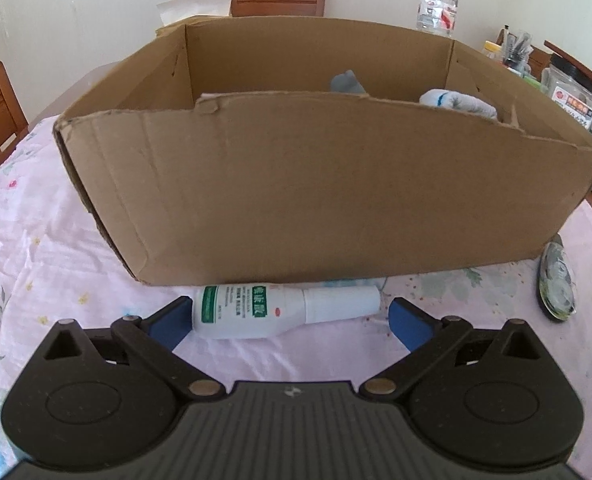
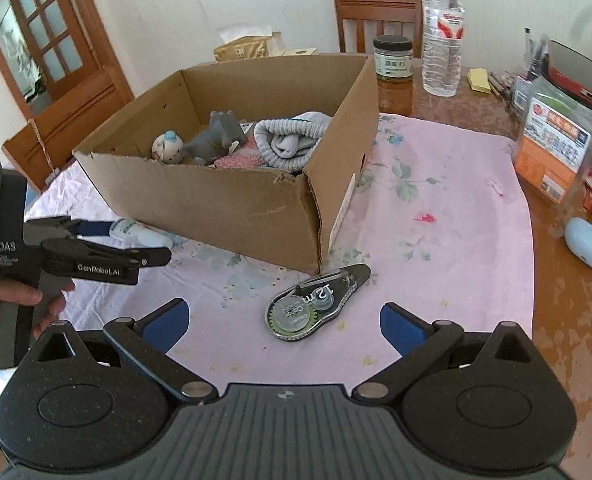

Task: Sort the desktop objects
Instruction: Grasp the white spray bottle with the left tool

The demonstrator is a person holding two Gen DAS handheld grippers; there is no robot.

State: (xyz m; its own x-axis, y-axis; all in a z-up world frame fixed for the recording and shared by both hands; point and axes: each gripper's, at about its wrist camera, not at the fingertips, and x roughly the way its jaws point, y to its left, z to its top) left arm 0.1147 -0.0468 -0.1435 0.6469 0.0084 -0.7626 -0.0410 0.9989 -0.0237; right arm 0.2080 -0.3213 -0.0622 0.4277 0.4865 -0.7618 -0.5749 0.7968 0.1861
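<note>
A white spray bottle (image 1: 255,312) with a green label lies on its side on the pink cloth, close against the cardboard box (image 1: 296,200). My left gripper (image 1: 291,314) is open around it lengthwise: the left pad (image 1: 177,318) is at the bottle's base and the right pad (image 1: 406,322) stands off from the cap. The right wrist view also shows the left gripper (image 2: 135,242), held in a hand, and the bottle (image 2: 139,235). My right gripper (image 2: 283,320) is open and empty, just short of a correction tape dispenser (image 2: 316,304). The box (image 2: 235,208) holds toys and rolled knitwear.
Behind and right of the box stand a water bottle (image 2: 442,36), a dark-lidded jar (image 2: 392,58), a plastic snack container (image 2: 556,148) and a pale blue case (image 2: 586,242). Wooden chairs (image 2: 378,16) surround the table. The pink floral cloth (image 2: 436,220) covers the work area.
</note>
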